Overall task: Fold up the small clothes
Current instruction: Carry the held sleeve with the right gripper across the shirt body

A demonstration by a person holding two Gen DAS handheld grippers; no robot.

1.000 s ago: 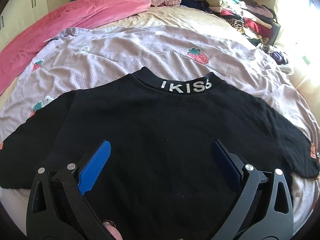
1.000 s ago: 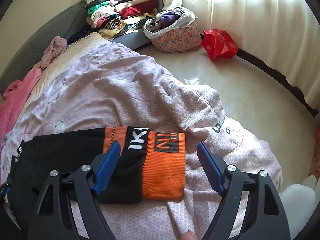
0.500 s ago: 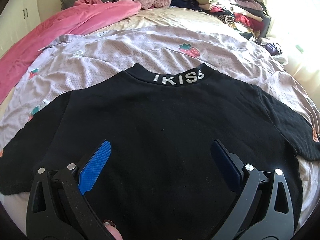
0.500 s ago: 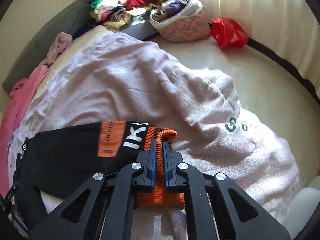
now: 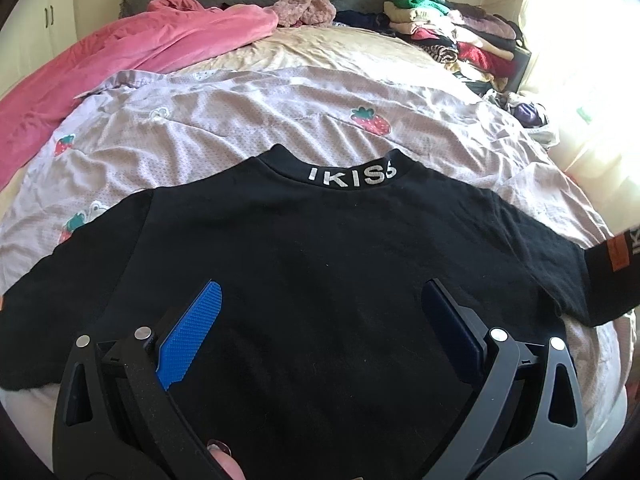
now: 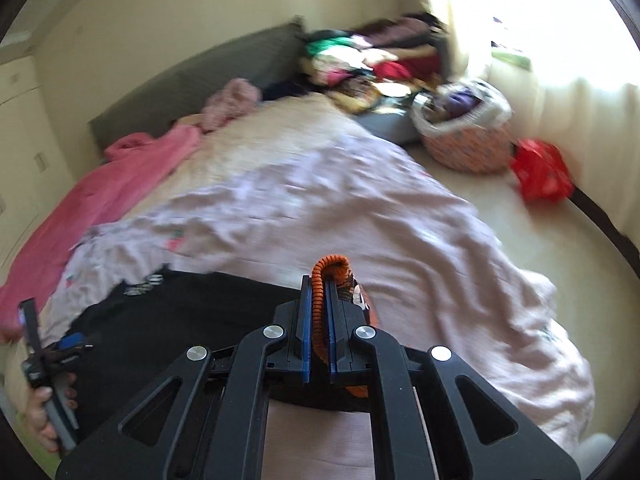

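Since a second ago, your right claw (image 6: 319, 320) has clenched on the orange cuff (image 6: 329, 265) of the black sweater (image 5: 320, 264) and lifted it off the lilac quilt (image 5: 248, 120). Your left claw (image 5: 320, 316) hangs released above the sweater's back, blue pads (image 5: 190, 334) spread wide. That sweater lies flat on the bed, collar away from you, right sleeve (image 5: 612, 276) raised.

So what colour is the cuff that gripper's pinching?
Orange ribbed cuff, in the shut right gripper; clearest in the right wrist view.
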